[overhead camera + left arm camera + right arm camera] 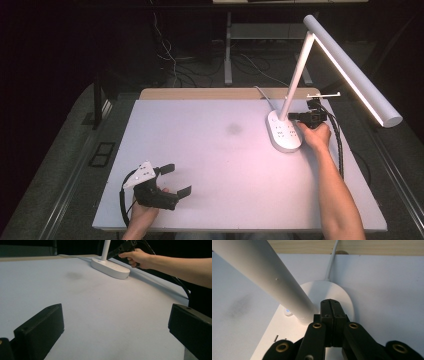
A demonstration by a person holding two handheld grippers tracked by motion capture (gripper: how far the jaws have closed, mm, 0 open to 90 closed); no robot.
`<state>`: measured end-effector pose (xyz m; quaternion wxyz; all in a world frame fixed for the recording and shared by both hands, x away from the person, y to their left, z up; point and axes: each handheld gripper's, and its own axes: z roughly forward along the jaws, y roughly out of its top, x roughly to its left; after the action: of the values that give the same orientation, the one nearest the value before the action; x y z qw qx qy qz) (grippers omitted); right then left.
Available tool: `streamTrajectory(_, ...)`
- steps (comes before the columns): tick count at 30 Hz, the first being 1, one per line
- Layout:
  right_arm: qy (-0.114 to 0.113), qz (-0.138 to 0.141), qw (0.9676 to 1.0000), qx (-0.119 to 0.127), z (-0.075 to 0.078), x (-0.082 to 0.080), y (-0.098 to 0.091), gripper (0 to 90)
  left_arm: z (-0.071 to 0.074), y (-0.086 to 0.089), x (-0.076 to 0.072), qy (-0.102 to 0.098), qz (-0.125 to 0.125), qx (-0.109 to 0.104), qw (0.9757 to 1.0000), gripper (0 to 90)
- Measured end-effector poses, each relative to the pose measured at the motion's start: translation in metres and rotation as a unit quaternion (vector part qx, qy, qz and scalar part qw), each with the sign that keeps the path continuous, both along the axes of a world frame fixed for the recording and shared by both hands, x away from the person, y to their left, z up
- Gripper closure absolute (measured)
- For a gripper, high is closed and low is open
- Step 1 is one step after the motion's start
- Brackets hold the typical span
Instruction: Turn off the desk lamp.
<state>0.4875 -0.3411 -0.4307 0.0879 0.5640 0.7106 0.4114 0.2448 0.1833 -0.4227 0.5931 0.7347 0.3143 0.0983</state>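
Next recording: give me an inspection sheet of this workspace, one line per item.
Surface: white table, one faint dark smudge.
Job's things: white desk lamp, lit, base on the table's far right.
Clutter: nothing seen.
Grippers: right gripper jaws shut, nothing between them, tips over the lamp base beside its post; left gripper open, empty, at the near left.
Cables: lamp cord runs off the far edge; black gripper cable trails on the right.
Surroundings: dark; loose wires on the floor behind the table.
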Motion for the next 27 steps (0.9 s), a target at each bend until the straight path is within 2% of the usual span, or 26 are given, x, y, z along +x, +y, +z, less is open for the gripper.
streamTrajectory(5,-0.001,0.001,1.0,0.005,-0.0012,0.0004,-0.0005,90.0,-0.0002,0.0005,0.0005,0.003,0.002,-0.001,1.0,0.0)
streamTrajectory(9,-0.003,-0.002,1.0,-0.008,-0.0003,0.0008,0.0051,90.0,-0.0005,-0.0006,0.0009,0.003,0.001,0.001,1.0,0.0)
streamTrajectory(16,-0.002,-0.011,0.9999,-0.01,-0.0006,-0.0005,0.0072,90.0,-0.0005,-0.0015,0.0005,0.003,-0.003,0.001,1.0,0.0)
streamTrajectory(21,0.003,-0.006,1.0,0.003,-0.0011,0.0006,0.0024,90.0,-0.0003,-0.0004,0.0005,0.003,-0.003,0.003,1.0,0.0)
streamTrajectory(27,0.009,-0.007,0.9999,-0.007,0.0023,-0.0015,-0.0002,90.0,-0.0004,-0.0015,0.001,0.003,-0.004,0.003,1.0,0.0)
